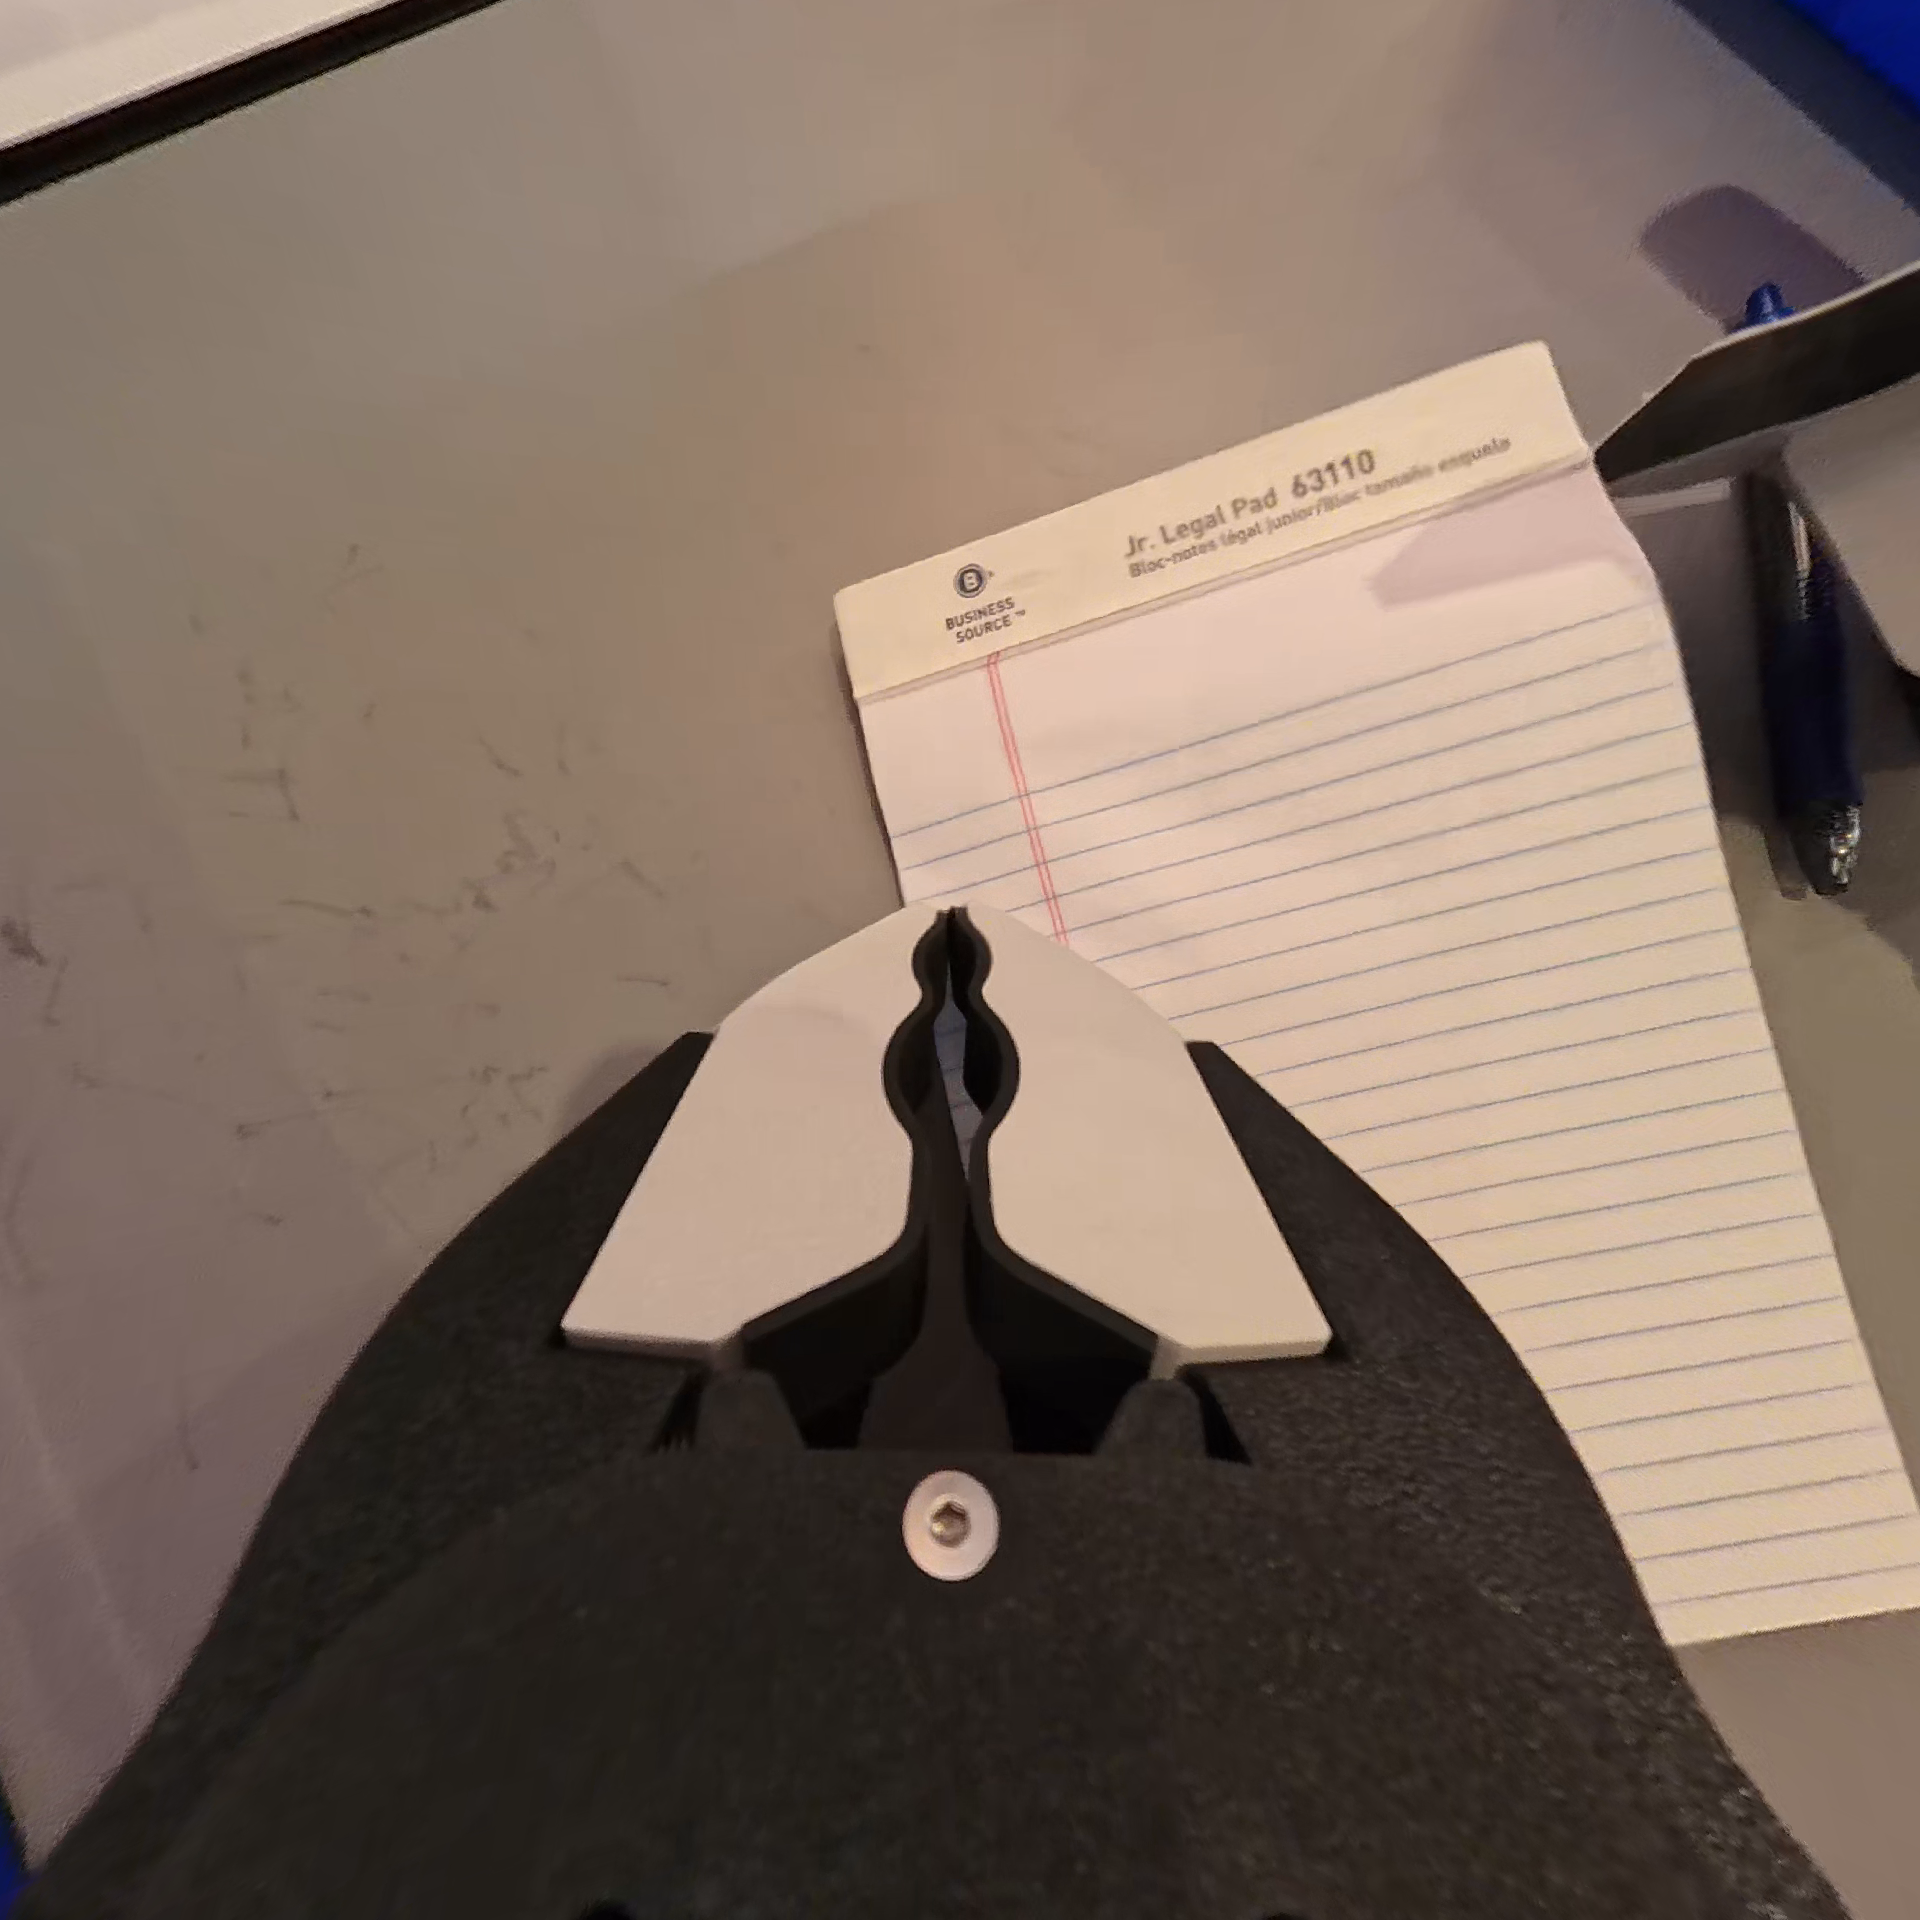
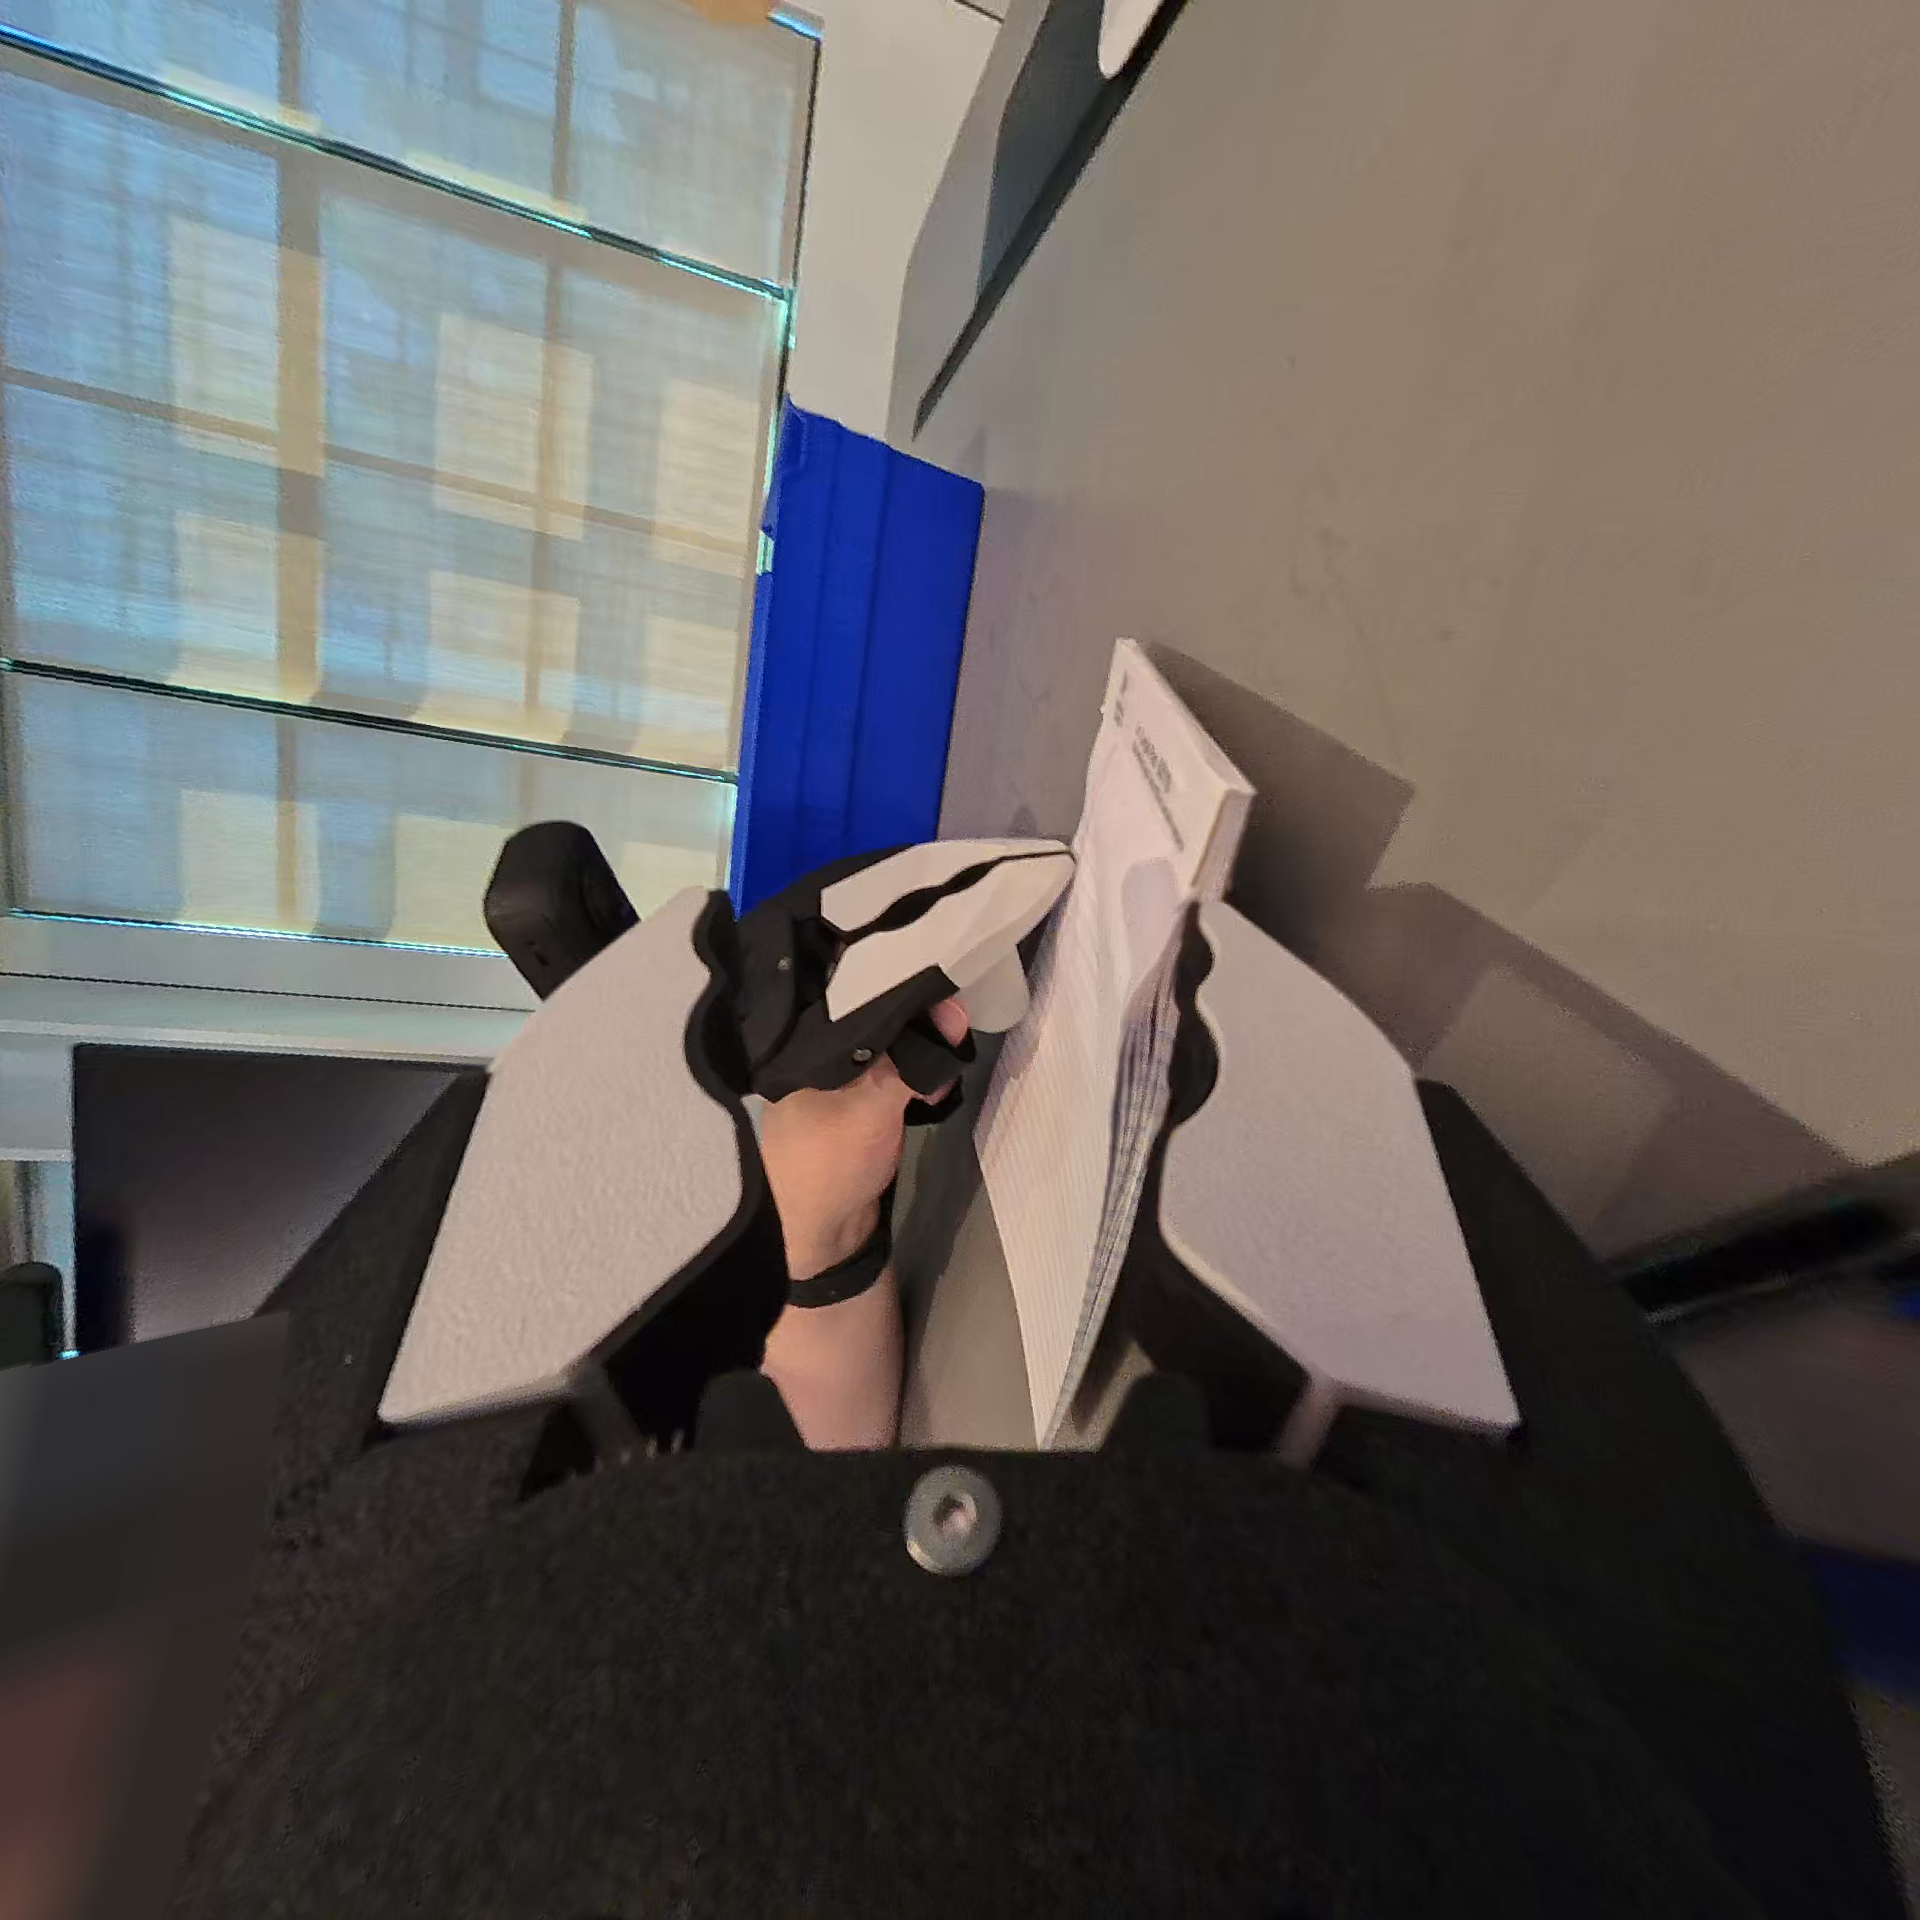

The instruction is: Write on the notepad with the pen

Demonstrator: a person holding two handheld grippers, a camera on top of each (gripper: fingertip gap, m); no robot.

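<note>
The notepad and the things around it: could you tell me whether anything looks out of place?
Only the grey table bears dark scuff marks left of the notepad. The pad lies flat and blank, the blue pen beside its right edge.

White blue-ruled notepad [image 1: 1403, 987], blue pen [image 1: 1808, 707], grey table [image 1: 416, 623], blue bin [image 2: 862, 665]

Left wrist view: close above the table [image 1: 416, 520], looking down and forward over the notepad [image 1: 1351, 935]. Right wrist view: rolled sideways, low beside the table, facing along the notepad [image 2: 1081, 1091] toward a window [image 2: 364, 468]. Both views share the notepad and table.
</note>
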